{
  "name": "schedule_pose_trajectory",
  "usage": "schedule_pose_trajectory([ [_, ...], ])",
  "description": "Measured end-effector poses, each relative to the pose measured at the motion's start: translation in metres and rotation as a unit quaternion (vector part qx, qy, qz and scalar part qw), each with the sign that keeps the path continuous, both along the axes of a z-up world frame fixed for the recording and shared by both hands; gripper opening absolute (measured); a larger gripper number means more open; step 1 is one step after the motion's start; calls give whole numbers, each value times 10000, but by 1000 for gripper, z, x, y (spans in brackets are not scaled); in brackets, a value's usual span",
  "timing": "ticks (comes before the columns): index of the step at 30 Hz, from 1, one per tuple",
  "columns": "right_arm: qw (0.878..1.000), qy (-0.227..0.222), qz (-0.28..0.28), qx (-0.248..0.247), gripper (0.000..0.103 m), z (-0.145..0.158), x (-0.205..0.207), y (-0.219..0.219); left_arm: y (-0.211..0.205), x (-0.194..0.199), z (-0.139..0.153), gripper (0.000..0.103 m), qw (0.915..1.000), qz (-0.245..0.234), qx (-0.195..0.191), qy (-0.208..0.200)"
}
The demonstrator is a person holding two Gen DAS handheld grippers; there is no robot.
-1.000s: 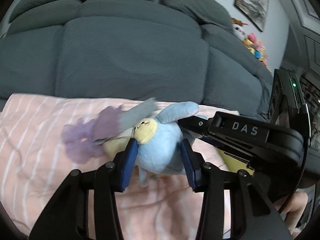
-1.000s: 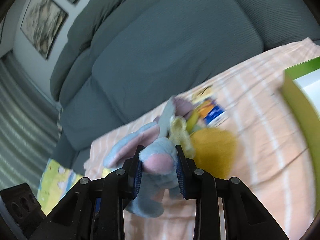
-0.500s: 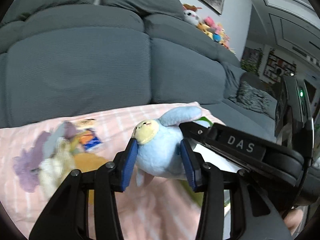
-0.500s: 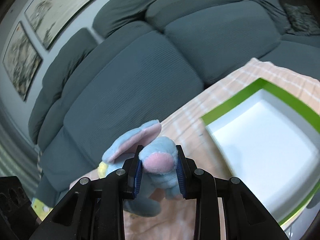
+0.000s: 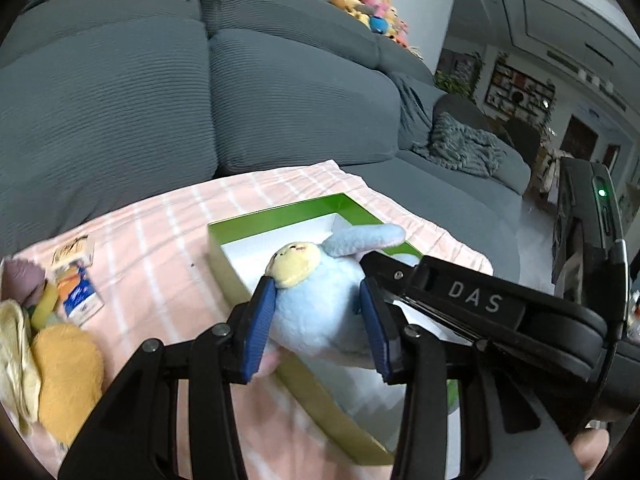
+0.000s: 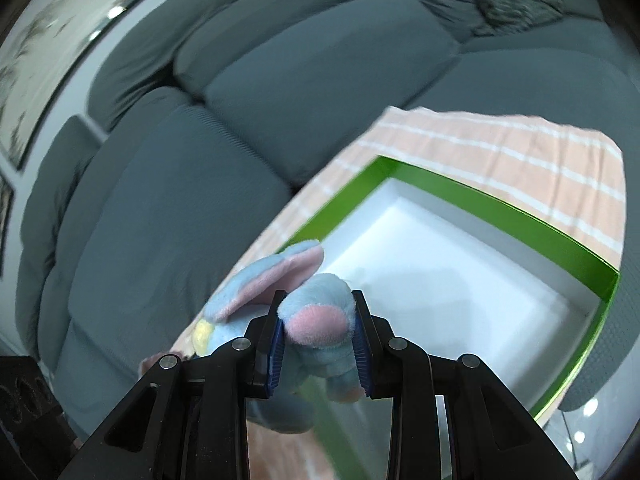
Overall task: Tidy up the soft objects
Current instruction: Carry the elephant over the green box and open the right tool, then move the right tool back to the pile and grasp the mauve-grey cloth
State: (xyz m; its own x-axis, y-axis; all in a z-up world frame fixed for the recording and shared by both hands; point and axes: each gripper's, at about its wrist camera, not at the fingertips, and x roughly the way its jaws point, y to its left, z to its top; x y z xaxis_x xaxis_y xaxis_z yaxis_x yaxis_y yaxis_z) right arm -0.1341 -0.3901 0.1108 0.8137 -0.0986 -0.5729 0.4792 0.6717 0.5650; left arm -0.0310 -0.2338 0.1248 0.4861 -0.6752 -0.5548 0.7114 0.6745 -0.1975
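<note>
Soft blue plush rabbit (image 5: 320,312) is clamped by both the left claw (image 5: 318,322) and right claw (image 6: 318,340); lower it fully inside the green-walled white box (image 6: 500,208) before releasing.

The green box (image 6: 496,204) lies open, its white floor bare, so the way in from above is free. Its upright walls bar any low sideways entry. Behind the box the grey sofa (image 5: 280,92) rises close. Left of the box, across a free stretch of striped cloth (image 5: 160,248), a heap of soft toys (image 5: 60,360) blocks the way.
</note>
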Motion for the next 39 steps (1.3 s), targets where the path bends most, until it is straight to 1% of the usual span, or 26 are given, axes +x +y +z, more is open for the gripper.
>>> schedule_pose_trajectory([
  [3,9996,45,-125,232,32,-9,-1,-12,-8,1,-4,42,9999,-85,68,-65],
  [6,9993,39,-245,282,32,-12,-5,-18,-14,1,-4,42,9998,-163,91,-55],
  [9,9989,-89,-424,157,32,-5,-14,-20,-19,1,-1,42,9996,-297,7,1],
  [11,9983,-88,-580,41,32,-2,-19,-22,-25,3,-3,43,9991,-406,-28,140],
  [12,9978,-41,-658,-12,32,-3,-21,-24,-29,4,-5,41,9989,-426,-16,187],
  [13,9976,24,-686,-23,32,-4,-20,-25,-31,5,-8,43,9989,-411,28,220],
  [15,9968,348,-717,-117,32,-8,-15,-26,-35,9,-17,45,9991,-280,162,257],
  [16,9955,536,-766,-150,33,-11,-13,-27,-35,12,-22,47,9989,-223,241,339],
  [17,9947,643,-785,-135,36,-13,-11,-27,-34,15,-26,50,9984,-185,277,463],
  [19,9946,693,-769,7,38,-18,-8,-29,-29,19,-29,63,9976,-107,232,647],
  [20,9948,674,-759,40,42,-17,-9,-29,-25,19,-29,66,9975,-57,192,677],
  [21,9948,668,-771,50,47,-16,-10,-27,-19,19,-26,68,9978,1,170,648],
  [23,9932,760,-878,-92,54,-13,-9,-22,-9,18,-20,74,9985,101,169,520],
  [24,9913,895,-943,-208,57,-11,-8,-18,-2,19,-17,76,9985,181,203,471],
  [27,9882,1065,-1014,-437,57,-8,-3,-7,23,23,-9,76,9972,593,293,351],
  [29,9876,1136,-938,-546,57,-8,4,1,46,26,-4,77,9956,837,284,309],
  [31,9860,1280,-880,-602,57,-12,11,11,69,29,-2,78,9932,1071,356,287],
  [33,9833,1489,-799,-680,57,-18,21,21,101,31,0,78,9875,1521,390,162],
  [34,9845,1508,-601,-663,57,-23,27,26,114,32,1,78,9845,1707,381,114],
  [35,9851,1573,-427,-556,57,-29,34,30,131,32,1,78,9815,1868,398,84],
  [36,9844,1617,-435,-548,57,-32,37,32,144,34,0,78,9795,1968,431,81],
  [38,9780,1740,-617,-967,57,-32,41,39,176,36,0,78,9720,2289,533,56],
  [39,9762,1754,-671,-1084,57,-32,43,41,195,37,-1,78,9674,2467,573,41],
])
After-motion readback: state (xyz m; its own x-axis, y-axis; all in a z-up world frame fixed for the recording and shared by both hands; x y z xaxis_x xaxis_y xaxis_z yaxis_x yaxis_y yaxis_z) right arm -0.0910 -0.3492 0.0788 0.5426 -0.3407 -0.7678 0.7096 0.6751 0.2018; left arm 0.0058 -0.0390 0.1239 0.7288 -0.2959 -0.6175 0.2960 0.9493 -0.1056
